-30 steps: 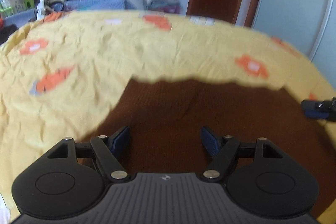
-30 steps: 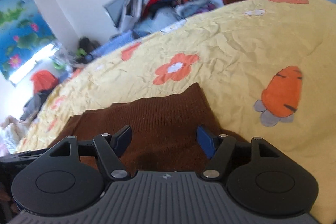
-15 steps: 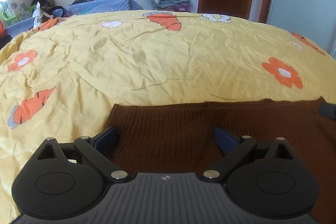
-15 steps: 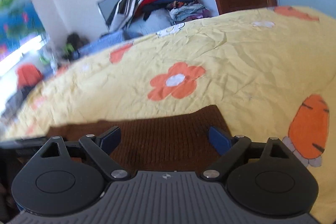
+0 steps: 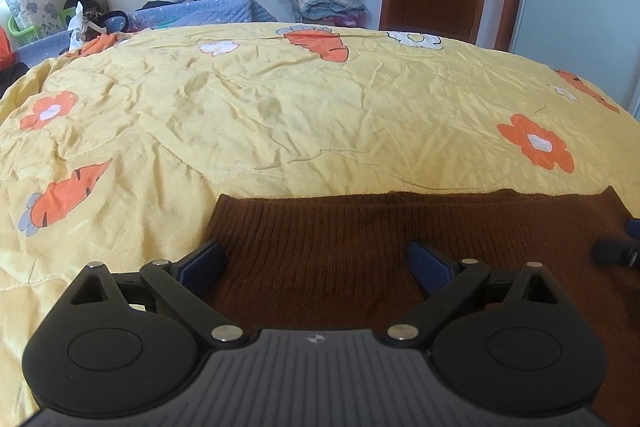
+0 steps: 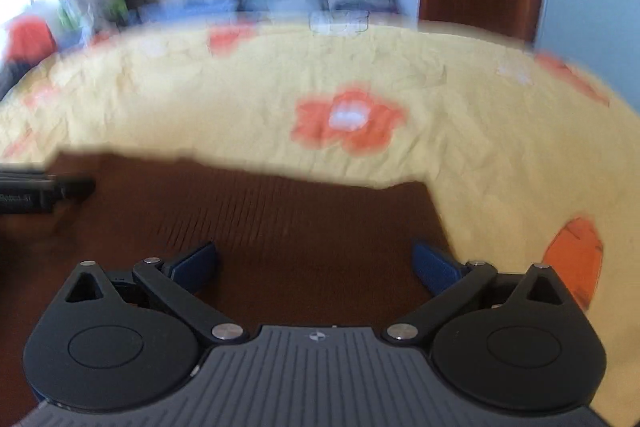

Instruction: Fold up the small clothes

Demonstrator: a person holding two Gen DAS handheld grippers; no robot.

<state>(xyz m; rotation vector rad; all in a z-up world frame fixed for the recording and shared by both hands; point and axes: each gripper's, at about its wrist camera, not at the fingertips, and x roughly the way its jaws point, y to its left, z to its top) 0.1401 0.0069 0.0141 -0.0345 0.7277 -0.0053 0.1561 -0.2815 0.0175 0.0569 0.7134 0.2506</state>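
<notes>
The bed, under a yellow quilt printed with flowers and carrots, fills both views. The brown knit lies flat on it at 6 o'clock, its ribbed far edge running straight across from 9 to 3 o'clock. It looks spread or part-folded; how many folds are done cannot be told, since its near part is hidden, so folds probably remain. The left gripper sits low over the knit's left corner, pointing toward 12 o'clock, fingers wide apart and holding nothing. The right gripper, in a blurred view, is low over the right corner, fingers likewise apart and empty. Each gripper's tip shows at the edge of the other's view.
</notes>
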